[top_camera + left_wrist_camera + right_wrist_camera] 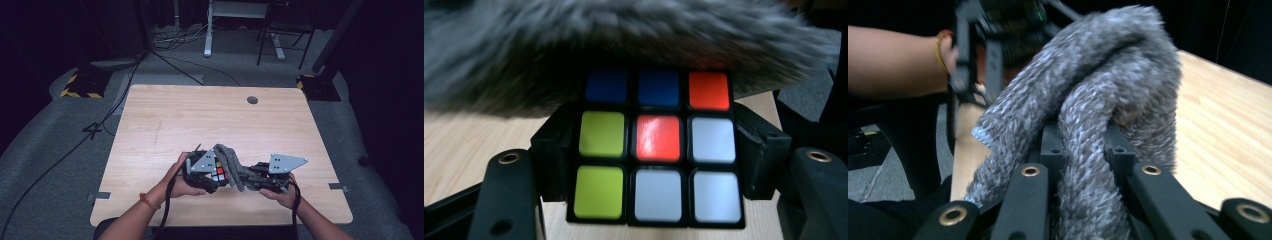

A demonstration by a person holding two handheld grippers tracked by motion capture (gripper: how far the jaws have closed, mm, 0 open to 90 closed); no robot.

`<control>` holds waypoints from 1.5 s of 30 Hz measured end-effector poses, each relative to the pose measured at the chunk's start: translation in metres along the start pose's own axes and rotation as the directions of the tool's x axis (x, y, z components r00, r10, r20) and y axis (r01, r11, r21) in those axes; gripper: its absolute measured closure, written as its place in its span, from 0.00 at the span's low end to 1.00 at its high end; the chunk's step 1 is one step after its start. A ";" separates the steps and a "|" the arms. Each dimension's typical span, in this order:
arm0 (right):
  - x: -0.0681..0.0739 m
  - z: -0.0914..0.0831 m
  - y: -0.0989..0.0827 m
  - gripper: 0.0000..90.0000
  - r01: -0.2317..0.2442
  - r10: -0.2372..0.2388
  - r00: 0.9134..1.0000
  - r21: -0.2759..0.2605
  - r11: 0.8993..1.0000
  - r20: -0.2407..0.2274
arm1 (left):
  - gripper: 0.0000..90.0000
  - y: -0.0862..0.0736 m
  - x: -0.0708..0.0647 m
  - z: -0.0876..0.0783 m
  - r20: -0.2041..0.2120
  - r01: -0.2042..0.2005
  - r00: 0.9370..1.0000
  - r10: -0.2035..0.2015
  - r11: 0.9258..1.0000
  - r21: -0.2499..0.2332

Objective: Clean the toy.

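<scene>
Now cube [658,150] clamped between left gripper [658,165] fingers [551,150].

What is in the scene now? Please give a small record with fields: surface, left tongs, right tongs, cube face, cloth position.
surface: wooden table
left tongs: left tongs shut on the puzzle cube, jaws pressing its two sides
right tongs: right tongs shut on the grey cloth
cube face: top row blue, blue, red; middle row green, red, white; bottom row green, white, white
cloth position: bunched, draped over the far upper edge of the cube, above the table
</scene>
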State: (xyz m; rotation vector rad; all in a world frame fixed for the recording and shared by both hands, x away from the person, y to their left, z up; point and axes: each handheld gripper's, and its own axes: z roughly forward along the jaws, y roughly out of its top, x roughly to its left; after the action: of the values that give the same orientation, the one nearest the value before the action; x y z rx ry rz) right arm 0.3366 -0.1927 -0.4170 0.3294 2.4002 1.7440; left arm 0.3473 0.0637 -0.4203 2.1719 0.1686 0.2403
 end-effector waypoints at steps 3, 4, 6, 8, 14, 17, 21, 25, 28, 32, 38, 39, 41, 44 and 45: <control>0.003 0.002 0.002 0.86 0.011 -0.011 1.000 0.008 1.000 -0.009 | 0.36 -0.001 -0.006 0.012 0.017 -0.030 0.999 0.029 0.998 0.053; 0.004 0.003 0.002 0.86 0.019 -0.019 1.000 0.014 1.000 -0.012 | 0.37 -0.001 -0.008 0.015 0.025 -0.044 0.999 0.042 0.997 0.069; 0.006 0.004 0.003 0.86 0.039 -0.039 0.999 0.018 0.999 -0.007 | 0.37 0.000 -0.009 0.017 0.032 -0.059 0.998 0.056 0.995 0.083; 0.006 0.003 0.005 0.86 0.041 -0.041 0.999 0.014 0.999 0.009 | 0.37 -0.001 -0.008 0.016 0.031 -0.051 0.998 0.049 0.996 0.077; -0.002 -0.013 0.005 0.86 0.018 -0.015 0.997 -0.042 0.999 0.077 | 0.37 -0.003 0.002 0.001 -0.007 -0.015 1.000 0.016 0.999 0.037; -0.009 -0.020 0.003 0.86 0.008 -0.003 0.994 -0.045 0.999 0.108 | 0.37 -0.004 0.006 -0.009 -0.039 -0.004 0.999 0.005 1.000 0.017; -0.018 -0.020 -0.005 0.86 0.000 0.000 0.991 0.000 1.000 0.133 | 0.37 -0.004 0.011 -0.023 -0.069 0.016 0.997 -0.019 0.999 -0.035; -0.024 -0.007 -0.017 0.86 -0.020 0.011 0.994 0.079 0.997 0.111 | 0.37 -0.001 0.010 -0.031 -0.063 0.010 0.998 -0.016 0.996 -0.094; -0.025 -0.001 -0.021 0.86 -0.050 0.045 0.997 0.080 0.996 0.065 | 0.37 -0.001 0.009 -0.033 -0.038 0.024 0.999 -0.030 0.990 -0.139; -0.021 0.002 -0.019 0.86 -0.078 0.078 0.997 0.042 0.996 -0.007 | 0.37 -0.001 0.009 -0.029 -0.005 0.029 1.000 -0.031 0.987 -0.156; -0.021 -0.006 -0.015 0.86 -0.102 0.100 0.994 -0.035 0.994 -0.039 | 0.36 -0.004 0.007 -0.018 -0.005 0.028 1.000 -0.029 0.995 -0.096; -0.020 -0.006 -0.013 0.86 -0.091 0.090 0.995 -0.035 0.995 -0.036 | 0.36 -0.003 0.006 -0.015 -0.014 0.021 1.000 -0.023 0.997 -0.080; -0.017 -0.006 -0.011 0.86 -0.080 0.078 0.996 -0.038 0.996 -0.031 | 0.36 -0.002 0.005 -0.011 -0.013 0.009 1.000 -0.010 0.999 -0.052; -0.015 -0.006 -0.008 0.86 -0.050 0.049 0.999 -0.029 0.998 -0.019 | 0.36 -0.002 0.002 -0.006 -0.020 -0.005 1.000 0.004 1.000 -0.023; -0.014 -0.006 -0.008 0.86 -0.043 0.043 0.999 -0.026 0.999 -0.014 | 0.37 -0.002 0.002 -0.006 -0.023 -0.005 1.000 0.004 1.000 -0.027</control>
State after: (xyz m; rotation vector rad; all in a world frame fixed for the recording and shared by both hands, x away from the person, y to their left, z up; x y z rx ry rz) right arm 0.3478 -0.2043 -0.4223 0.3691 2.3941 1.8005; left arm 0.3478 0.0698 -0.4180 2.1440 0.1722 0.2687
